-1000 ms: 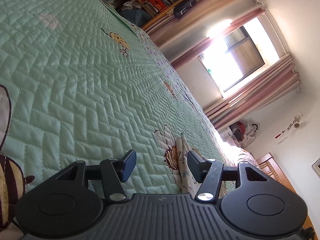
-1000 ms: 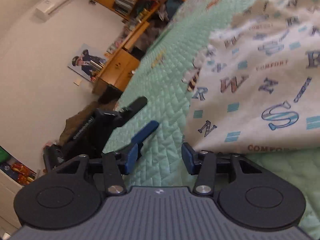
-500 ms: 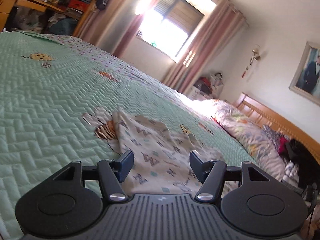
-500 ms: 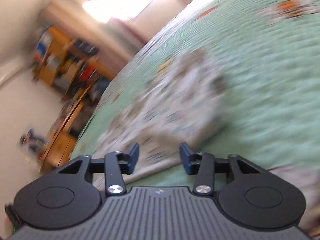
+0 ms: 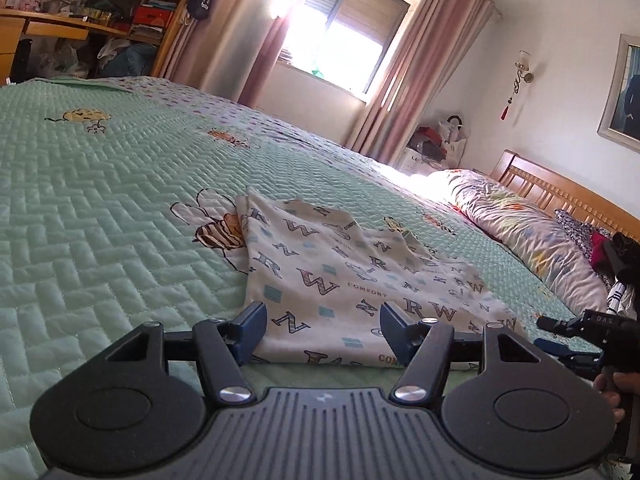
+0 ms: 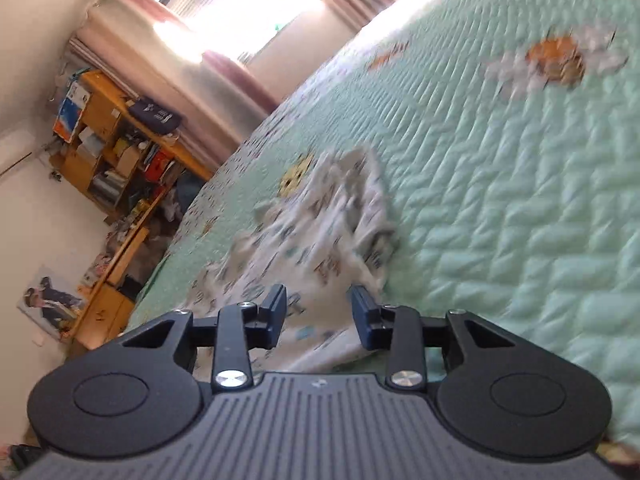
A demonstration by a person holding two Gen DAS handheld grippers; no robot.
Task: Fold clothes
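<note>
Both claws, left gripper and right gripper, gape wide, empty, over the letter-print garment, seemingly rumpled; pinch its near hem evenly.

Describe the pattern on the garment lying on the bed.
White garment printed with scattered letters; clearest in left wrist view.

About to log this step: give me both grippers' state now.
Left gripper: open, holding nothing, at the near edge of the cloth.
Right gripper: open, holding nothing, over the cloth.
</note>
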